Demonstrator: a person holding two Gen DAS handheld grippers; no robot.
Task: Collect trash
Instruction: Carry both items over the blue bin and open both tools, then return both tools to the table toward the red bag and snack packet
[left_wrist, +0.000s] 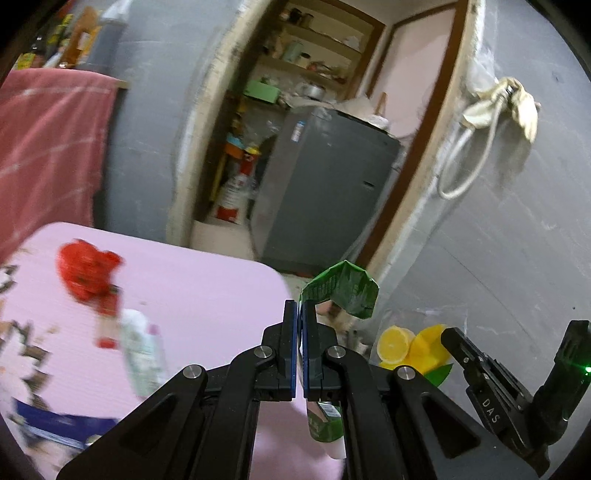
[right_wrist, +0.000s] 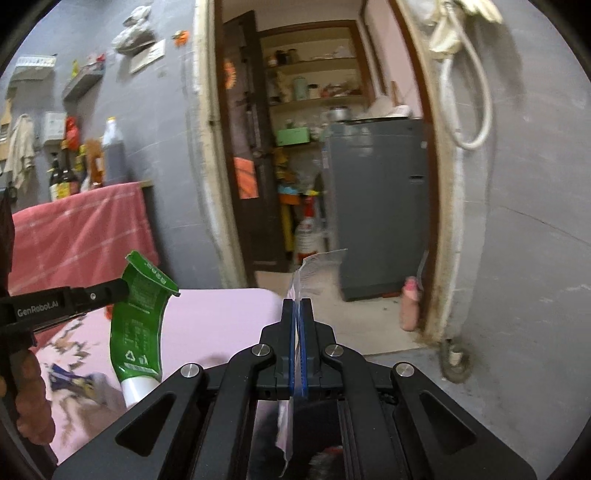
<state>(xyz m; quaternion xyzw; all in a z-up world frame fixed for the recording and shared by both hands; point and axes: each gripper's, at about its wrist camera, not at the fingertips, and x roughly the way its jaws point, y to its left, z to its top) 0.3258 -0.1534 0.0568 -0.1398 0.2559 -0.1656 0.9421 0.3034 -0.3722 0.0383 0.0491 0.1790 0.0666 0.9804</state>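
My left gripper (left_wrist: 299, 308) is shut on a squeezed green tube (left_wrist: 341, 288) and holds it in the air past the right corner of the pink table (left_wrist: 207, 280). The tube also shows in the right wrist view (right_wrist: 142, 317), hanging cap down from the left gripper (right_wrist: 123, 288). My right gripper (right_wrist: 297, 306) is shut on the edge of a clear plastic bag (right_wrist: 314, 267). In the left wrist view the bag (left_wrist: 413, 347), with a lemon print, hangs just right of the tube, beside the right gripper (left_wrist: 513, 347).
On the pink table lie a red wrapper (left_wrist: 86, 273), a pale bottle (left_wrist: 142, 350), a blue packet (left_wrist: 62, 428) and scattered scraps. A red cloth (left_wrist: 48, 147) hangs at left. Ahead an open doorway shows a grey fridge (left_wrist: 325, 184) and shelves.
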